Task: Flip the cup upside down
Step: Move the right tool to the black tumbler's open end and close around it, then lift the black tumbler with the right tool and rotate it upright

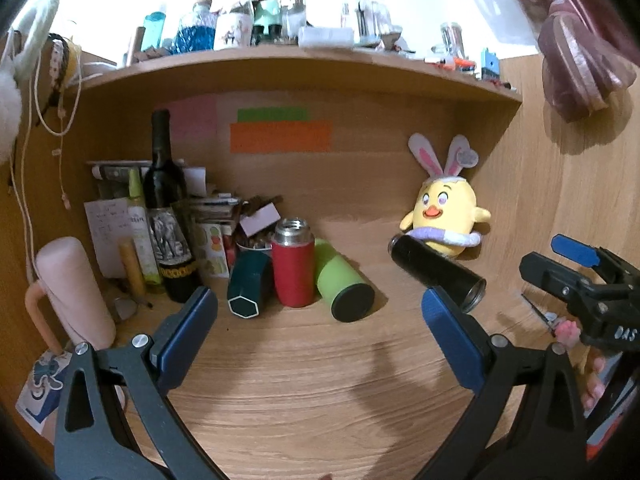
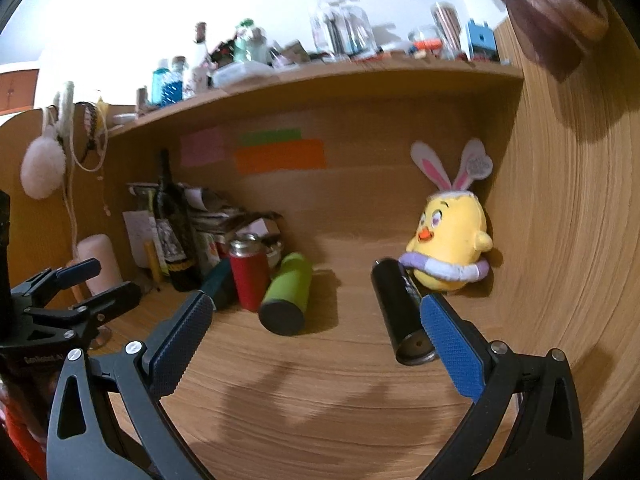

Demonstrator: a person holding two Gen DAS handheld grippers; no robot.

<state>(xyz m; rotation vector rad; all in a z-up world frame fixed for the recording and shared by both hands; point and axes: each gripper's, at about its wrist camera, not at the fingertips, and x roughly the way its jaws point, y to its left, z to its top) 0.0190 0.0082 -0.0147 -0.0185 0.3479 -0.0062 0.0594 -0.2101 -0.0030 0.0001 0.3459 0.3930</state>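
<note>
Cup candidates crowd the desk [image 1: 320, 380], and we cannot tell which is meant; we judge it to be the black cup [image 2: 402, 314] lying on its side just in front of the chick plush [image 2: 450, 248]. Its long axis runs from the plush toward us, one end facing our right gripper [image 2: 316, 344], whose fingers stand wide apart and empty, the right pad [image 2: 452, 350] just beside that end. Our left gripper [image 1: 320, 336], also spread and empty, sits nearer the red cup [image 1: 293, 266] and green cup [image 1: 344, 282], so the right is better placed.
</note>
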